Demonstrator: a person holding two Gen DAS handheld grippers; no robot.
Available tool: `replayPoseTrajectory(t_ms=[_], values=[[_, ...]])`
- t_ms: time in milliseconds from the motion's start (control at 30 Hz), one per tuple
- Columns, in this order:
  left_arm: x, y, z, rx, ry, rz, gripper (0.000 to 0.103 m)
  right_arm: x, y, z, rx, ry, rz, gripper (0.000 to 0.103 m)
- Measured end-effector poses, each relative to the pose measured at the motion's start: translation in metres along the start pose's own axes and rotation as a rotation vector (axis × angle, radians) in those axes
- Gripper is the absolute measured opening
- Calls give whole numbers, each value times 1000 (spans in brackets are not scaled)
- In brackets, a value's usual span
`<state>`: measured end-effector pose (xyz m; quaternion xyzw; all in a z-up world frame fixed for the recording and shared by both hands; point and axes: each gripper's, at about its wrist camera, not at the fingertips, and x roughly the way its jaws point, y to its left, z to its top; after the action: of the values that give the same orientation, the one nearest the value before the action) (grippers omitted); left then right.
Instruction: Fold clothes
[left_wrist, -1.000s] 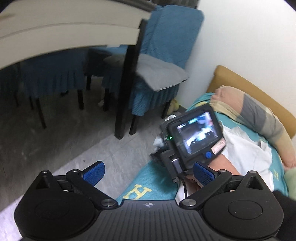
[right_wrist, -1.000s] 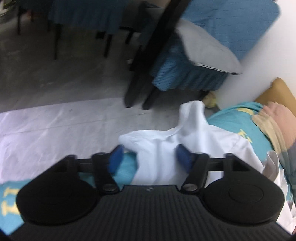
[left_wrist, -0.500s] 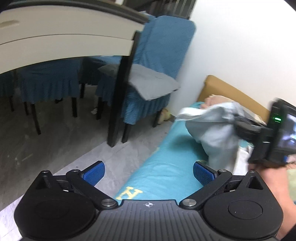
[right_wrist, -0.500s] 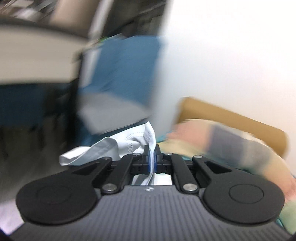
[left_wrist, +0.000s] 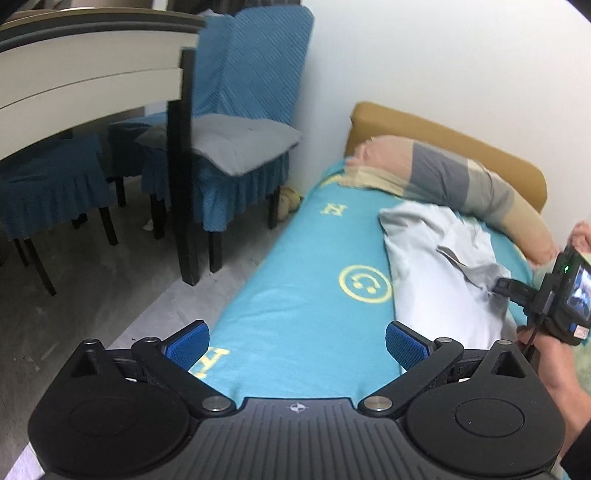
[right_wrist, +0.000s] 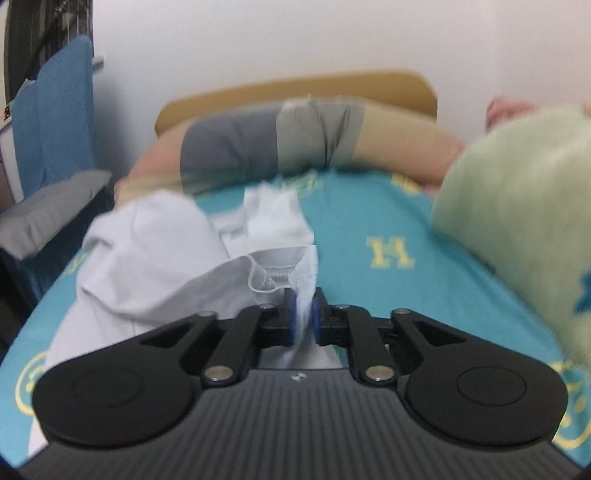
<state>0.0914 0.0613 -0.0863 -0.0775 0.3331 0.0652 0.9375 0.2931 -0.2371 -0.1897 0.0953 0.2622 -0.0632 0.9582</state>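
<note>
The right claw (right_wrist: 303, 317) was pinched nearly closed on a bunched edge of the white garment (right_wrist: 155, 258), its blue pads (right_wrist: 291, 319) pressing the cloth from both sides so that only a thin strip of fabric showed between them. From the pinch, the garment spread away toward 10 o'clock in the right wrist view, lying crumpled on the turquoise bed cover (right_wrist: 388, 229) with a hemmed opening just beyond the pads. A striped bolster pillow (right_wrist: 258, 147) lay across the bed at 12 o'clock, in front of the tan headboard (right_wrist: 295, 88), and a pale green blanket (right_wrist: 517, 192) sat at 2 o'clock. This view was somewhat blurred.

The left claw (left_wrist: 297, 345) stood wide open and held nothing; its blue pads (left_wrist: 188, 345) were well apart, with the bed cover (left_wrist: 295, 295) visible between them. In the left wrist view the white garment (left_wrist: 436, 266) lay on the bed at 2 o'clock, and the right claw (left_wrist: 513, 288), gripped by a hand (left_wrist: 554, 354) at 3 o'clock, met the garment's near edge. Blue-covered chairs (left_wrist: 236, 110) and a worktop (left_wrist: 85, 70) with a dark leg stood at 10 o'clock beside the bed.
</note>
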Motion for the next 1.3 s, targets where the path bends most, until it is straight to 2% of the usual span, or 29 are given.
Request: replayPoseTrajectory(t_ms=[33, 67, 100, 267, 533, 633, 800, 867, 1000, 1133, 1200, 1300], values=[[2, -4, 0, 8, 3, -3, 103, -2, 2, 2, -12, 13, 16, 49], [4, -8, 0, 18, 3, -3, 103, -5, 5, 3, -29, 25, 32, 73], [5, -11, -1, 30, 2, -5, 103, -8, 8, 5, -47, 37, 48, 84], [9, -20, -6, 68, 31, -27, 103, -66, 36, 24, -168, 100, 132, 83], [-11, -22, -12, 83, 88, -41, 102, -178, 56, 44, -88, 165, 173, 83], [-14, -19, -17, 77, 145, -47, 102, -210, 58, 46, -134, 176, 184, 83], [-4, -10, -25, 75, 305, -67, 102, -240, 26, 39, -110, 177, 175, 83], [0, -3, -28, 47, 368, -85, 101, -252, 13, 36, -98, 177, 171, 83], [8, 19, -34, -39, 469, -70, 99, -275, -14, 30, -74, 178, 162, 83], [17, 42, -51, -108, 620, -22, 84, -293, -42, 18, -33, 188, 157, 83], [17, 48, -57, -135, 654, -13, 84, -290, -58, -3, 24, 213, 161, 83], [16, 47, -63, -120, 664, 24, 82, -284, -79, -31, 86, 249, 162, 83]])
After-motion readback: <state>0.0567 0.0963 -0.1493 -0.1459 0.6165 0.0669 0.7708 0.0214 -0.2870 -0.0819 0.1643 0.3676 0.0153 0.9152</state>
